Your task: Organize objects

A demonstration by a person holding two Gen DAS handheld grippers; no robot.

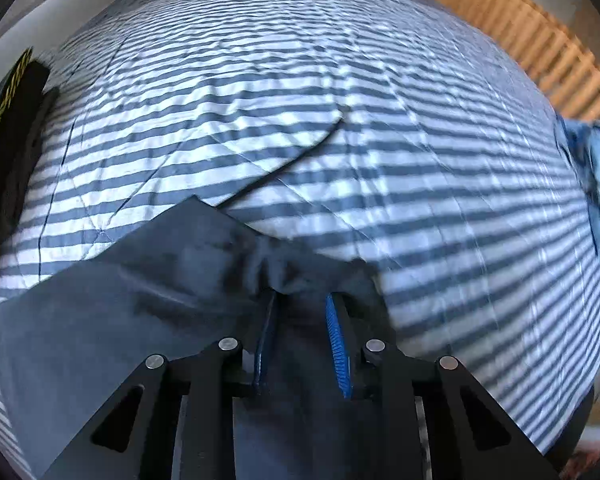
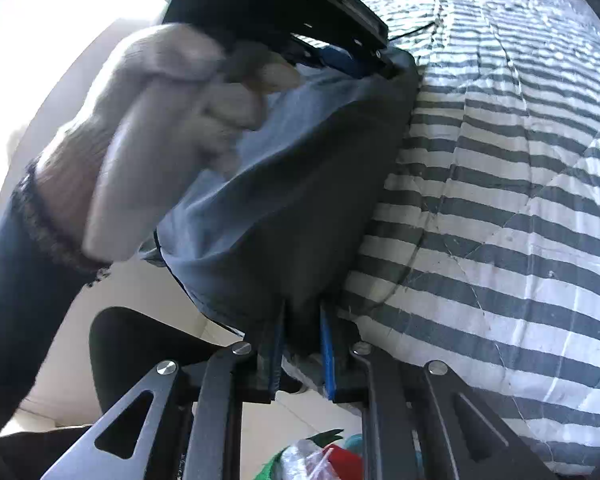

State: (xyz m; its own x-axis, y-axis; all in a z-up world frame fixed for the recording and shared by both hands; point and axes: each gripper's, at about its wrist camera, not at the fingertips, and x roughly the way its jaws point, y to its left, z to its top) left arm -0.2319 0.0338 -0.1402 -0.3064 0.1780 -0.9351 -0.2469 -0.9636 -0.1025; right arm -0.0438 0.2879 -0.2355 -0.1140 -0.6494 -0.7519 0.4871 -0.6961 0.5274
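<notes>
A dark grey cloth [image 1: 140, 300] lies partly on the striped bedspread [image 1: 300, 100] in the left wrist view. It bunches up between the blue pads of my left gripper [image 1: 302, 296], which is shut on its edge. In the right wrist view the same cloth [image 2: 292, 208] hangs stretched between both grippers beside the bed. My right gripper [image 2: 303, 306] is shut on its near edge. The left gripper [image 2: 380, 62], held by a person's hand [image 2: 160, 120], pinches the far corner.
The striped bedspread [image 2: 500, 200] fills the right side. A light blue patterned cloth [image 1: 596, 184] lies at the bed's right edge, and a black item with yellow trim [image 1: 12, 128] at its left. An orange slatted surface [image 1: 540, 52] is behind. Colourful items [image 2: 320, 456] sit on the floor below.
</notes>
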